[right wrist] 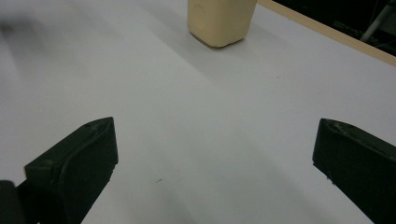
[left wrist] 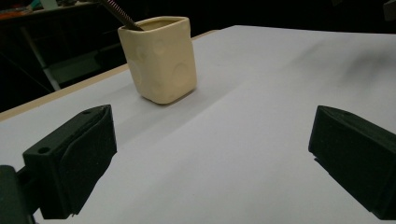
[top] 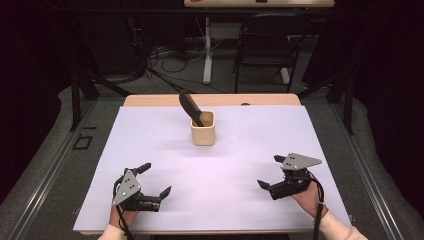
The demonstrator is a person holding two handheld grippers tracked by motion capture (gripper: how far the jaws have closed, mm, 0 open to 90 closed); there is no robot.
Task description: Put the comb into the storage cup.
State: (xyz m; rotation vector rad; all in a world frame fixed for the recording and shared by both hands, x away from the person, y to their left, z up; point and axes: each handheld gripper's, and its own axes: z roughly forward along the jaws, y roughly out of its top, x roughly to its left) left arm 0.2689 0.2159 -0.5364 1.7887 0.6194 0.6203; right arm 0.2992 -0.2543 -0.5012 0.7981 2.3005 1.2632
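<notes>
both my grippers, left (top: pixel 156 178) and right (top: pixel 270 171), rest on the bench (top: pixel 240 165), jaws wide, well apart from the cream cup (top: pixel 203 128) holding a dark utensil (top: pixel 190 106).

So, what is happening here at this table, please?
A person holds a two-jaw tool in each hand, low over the near part of a white table. The left tool and the right tool are both open and hold nothing. Farther back stands a cream cup with a dark utensil leaning out of it. Neither tool touches the cup; both point roughly toward it.
</notes>
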